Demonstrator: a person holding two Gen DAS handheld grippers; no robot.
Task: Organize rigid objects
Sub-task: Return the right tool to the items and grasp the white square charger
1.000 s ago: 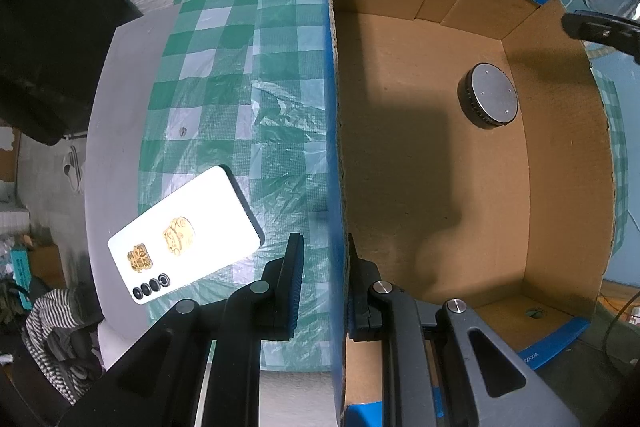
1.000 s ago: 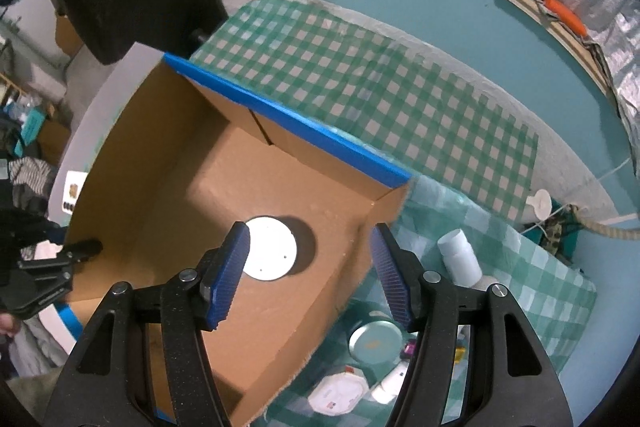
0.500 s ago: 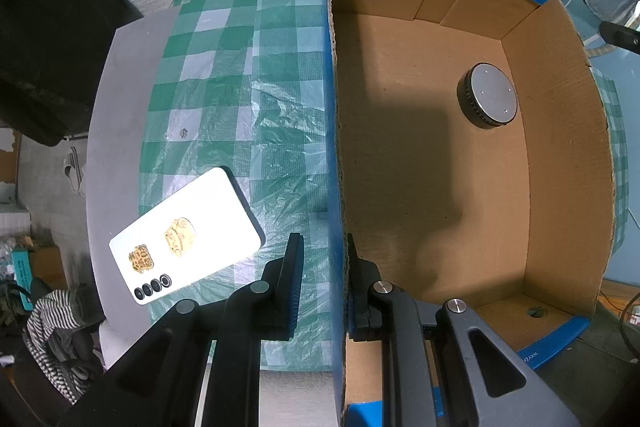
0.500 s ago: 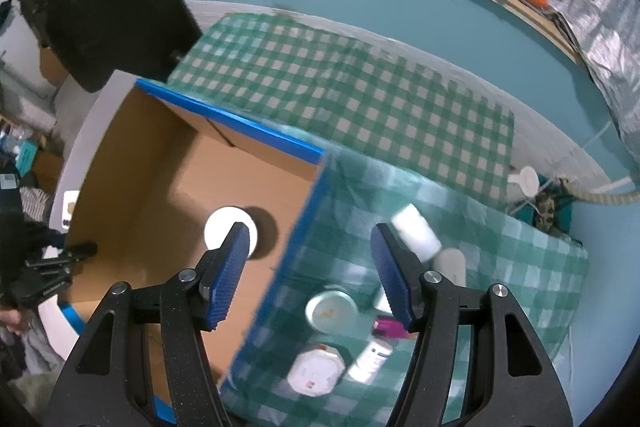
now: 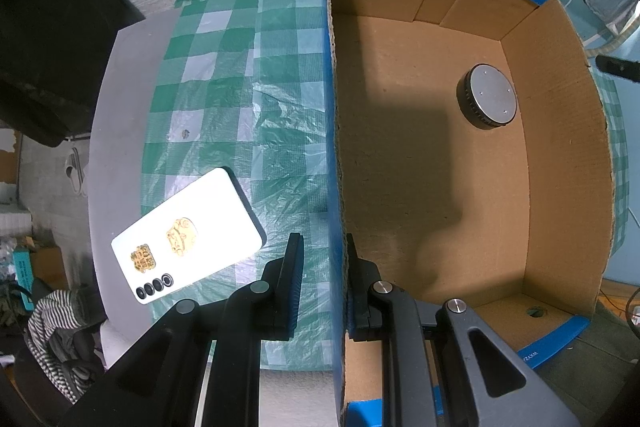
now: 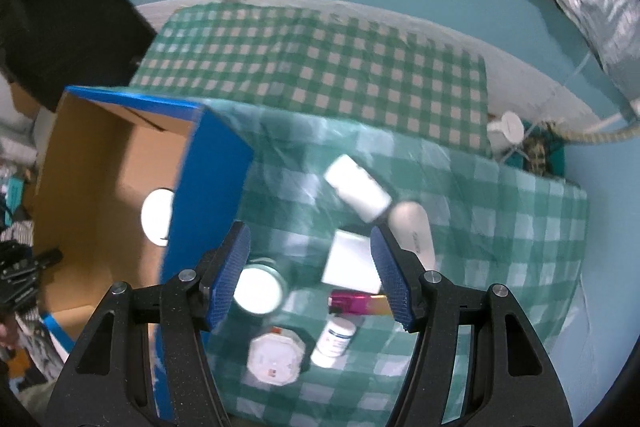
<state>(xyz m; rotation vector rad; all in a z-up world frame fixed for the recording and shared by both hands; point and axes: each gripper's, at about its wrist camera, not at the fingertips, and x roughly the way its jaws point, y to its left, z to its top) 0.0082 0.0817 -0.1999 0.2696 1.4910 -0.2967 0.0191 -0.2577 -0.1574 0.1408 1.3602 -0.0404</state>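
Observation:
An open cardboard box (image 5: 560,187) with blue-taped rims stands on the green checked cloth, and a round grey-topped tin (image 5: 490,95) lies on its floor. My left gripper (image 5: 322,283) points straight down and is shut on the box's left wall. In the right wrist view the box (image 6: 100,187) is at the left. To its right my right gripper (image 6: 310,275) hangs open and holds nothing. Below it lie a white bottle (image 6: 356,187), a white carton (image 6: 352,261), a round tin (image 6: 258,289), a pink item (image 6: 352,305), an octagonal jar (image 6: 276,357) and a small pill bottle (image 6: 334,339).
A white phone (image 5: 188,239) lies face down on the cloth, left of the box. A white oblong object (image 6: 414,231) rests beside the carton. A dark bulky shape (image 5: 52,27) stands at the table's far left. The table edge runs round the cloth.
My right gripper has swung from above the box interior to the right, over the cluster of containers on the cloth, with its jaws still open. The left gripper and the box have not moved.

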